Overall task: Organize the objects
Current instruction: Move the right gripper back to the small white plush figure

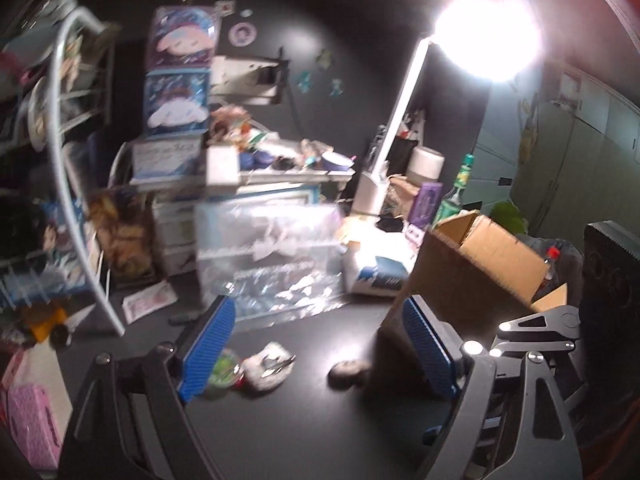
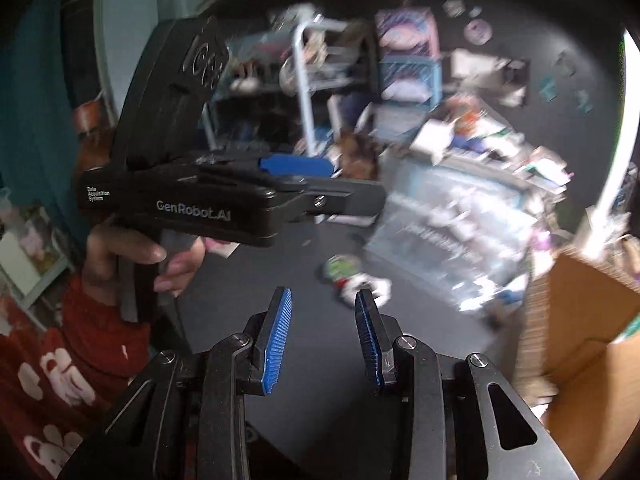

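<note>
In the left wrist view, the left gripper [image 1: 316, 344] hangs over a dark table [image 1: 304, 420] with its jaws spread wide and nothing between them. Between the blue pads lie three small things on the table: a round green item [image 1: 224, 372] touching the left pad's lower edge, a white crumpled lump [image 1: 267, 366] just beside it, and a small grey lump [image 1: 347, 372] nearer the right pad; blur hides what they are. Behind them a clear plastic package [image 1: 272, 256] stands against white drawers [image 1: 176, 232], an open cardboard box [image 1: 476, 268] sits at the right, and a desk lamp [image 1: 480, 36] glares above, its white arm running down to a base near the box. A white wire rack [image 1: 76, 152] fills the left edge. The right gripper's body [image 1: 608, 292] shows at the far right. In the right wrist view, the right gripper [image 2: 323, 312] holds its jaws partly open, empty, above the same table [image 2: 320, 400]. The green item [image 2: 340, 270] and white lump [image 2: 370, 286] lie just past the fingertips. The left gripper [image 2: 224, 196] crosses the upper left, held by the person's left hand [image 2: 160, 256] in a red sleeve. The cardboard box [image 2: 580, 320] stands at the right, with the plastic package [image 2: 452, 232] behind the small things.
</note>
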Available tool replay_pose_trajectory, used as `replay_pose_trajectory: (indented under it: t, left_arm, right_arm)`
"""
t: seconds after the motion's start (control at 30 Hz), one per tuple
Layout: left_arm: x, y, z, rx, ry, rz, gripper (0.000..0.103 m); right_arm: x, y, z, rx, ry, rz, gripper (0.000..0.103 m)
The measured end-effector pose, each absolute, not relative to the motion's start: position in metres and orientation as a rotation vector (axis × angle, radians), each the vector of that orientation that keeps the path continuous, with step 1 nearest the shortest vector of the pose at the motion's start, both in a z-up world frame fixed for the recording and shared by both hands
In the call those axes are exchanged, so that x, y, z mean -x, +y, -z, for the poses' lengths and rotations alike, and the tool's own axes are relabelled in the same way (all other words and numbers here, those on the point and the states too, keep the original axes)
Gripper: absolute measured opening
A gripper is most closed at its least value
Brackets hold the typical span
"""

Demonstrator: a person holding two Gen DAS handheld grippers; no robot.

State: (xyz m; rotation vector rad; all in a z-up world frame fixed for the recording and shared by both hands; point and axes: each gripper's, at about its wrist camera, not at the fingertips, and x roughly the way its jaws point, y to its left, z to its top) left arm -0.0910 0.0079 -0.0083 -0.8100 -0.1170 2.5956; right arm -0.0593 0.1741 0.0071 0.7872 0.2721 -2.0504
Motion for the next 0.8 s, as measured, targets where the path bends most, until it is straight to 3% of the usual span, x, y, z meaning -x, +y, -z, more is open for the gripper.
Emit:
replay_pose_trajectory:
  t: [0.2,0.37,0.5,0.63,0.8]
  left_arm:
    - [0.071,-0.019,0.056,0.831,-0.143,-2.611,0.084]
    - [0.062,-0.026,0.077,0.857,-0.171,-2.599,0.084]
    - [0.059,-0.028,0.082,0.849,-0.200,-2.575,0.084]
    - [0.059,-0.029,0.083,0.850,-0.205,-2.575,0.084]
    - [0.060,-0.030,0.083,0.861,-0.214,-2.574,0.084]
  right_arm:
    - [0.063,0.143,0.052,-0.918,0.327,2.113,0.029]
    - [0.088,0.141,0.093,-1.002,0.440,2.268,0.038]
    - [0.105,0.140,0.110,-1.006,0.552,2.353,0.040]
    - [0.118,0.143,0.115,-1.023,0.589,2.403,0.050]
    - [0.127,0.146,0.119,-1.053,0.599,2.408,0.050]
